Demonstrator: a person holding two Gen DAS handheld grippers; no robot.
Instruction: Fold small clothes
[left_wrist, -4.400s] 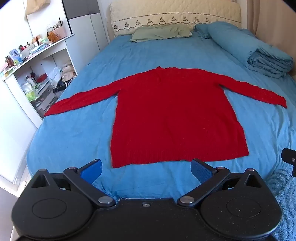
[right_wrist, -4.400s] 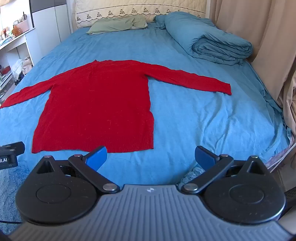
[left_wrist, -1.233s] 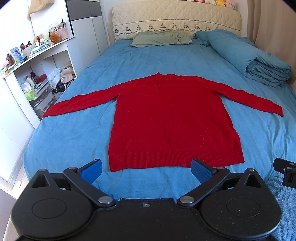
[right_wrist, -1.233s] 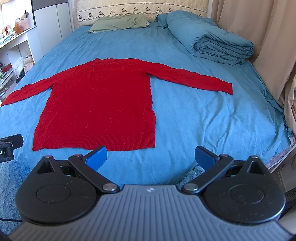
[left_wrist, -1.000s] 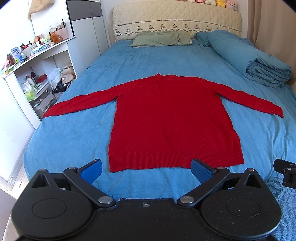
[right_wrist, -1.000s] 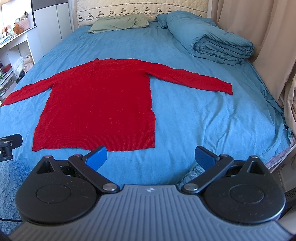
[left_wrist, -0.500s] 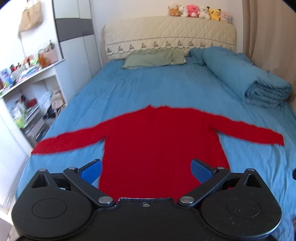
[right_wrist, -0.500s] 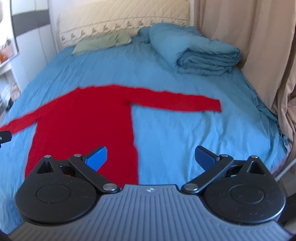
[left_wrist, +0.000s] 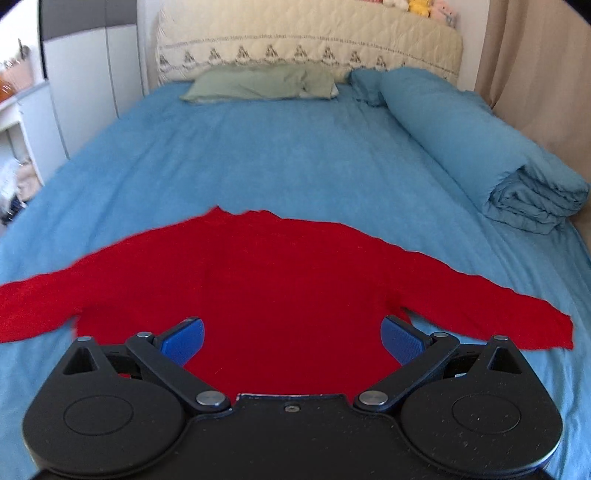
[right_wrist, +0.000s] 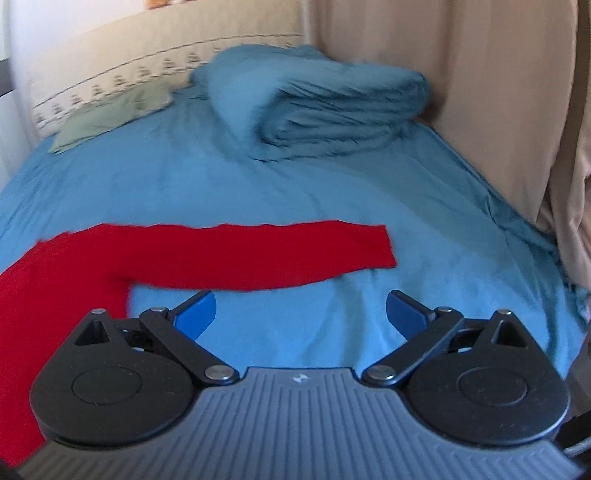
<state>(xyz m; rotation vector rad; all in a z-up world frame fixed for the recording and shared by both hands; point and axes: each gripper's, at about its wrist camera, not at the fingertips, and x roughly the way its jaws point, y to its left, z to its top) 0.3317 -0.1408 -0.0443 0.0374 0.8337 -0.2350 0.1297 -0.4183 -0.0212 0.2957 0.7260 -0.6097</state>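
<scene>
A red long-sleeved sweater (left_wrist: 280, 280) lies flat on the blue bed sheet (left_wrist: 295, 155), sleeves spread to both sides. My left gripper (left_wrist: 291, 341) is open and empty, above the sweater's body. In the right wrist view the sweater's right sleeve (right_wrist: 258, 254) stretches across the sheet, its cuff at the right. My right gripper (right_wrist: 300, 314) is open and empty, just in front of that sleeve, over bare sheet. The sweater's lower hem is hidden behind the grippers.
A rolled blue duvet (left_wrist: 480, 155) lies along the bed's right side; it also shows in the right wrist view (right_wrist: 325, 107). A green pillow (left_wrist: 258, 83) rests by the quilted headboard (left_wrist: 306, 44). Beige curtains (right_wrist: 480, 92) hang at right. White shelving (left_wrist: 22, 110) stands at left.
Both grippers have moved forward over the bed toward the sweater. The left is now above its body, the right has swung right toward the right sleeve. Both stay open.
</scene>
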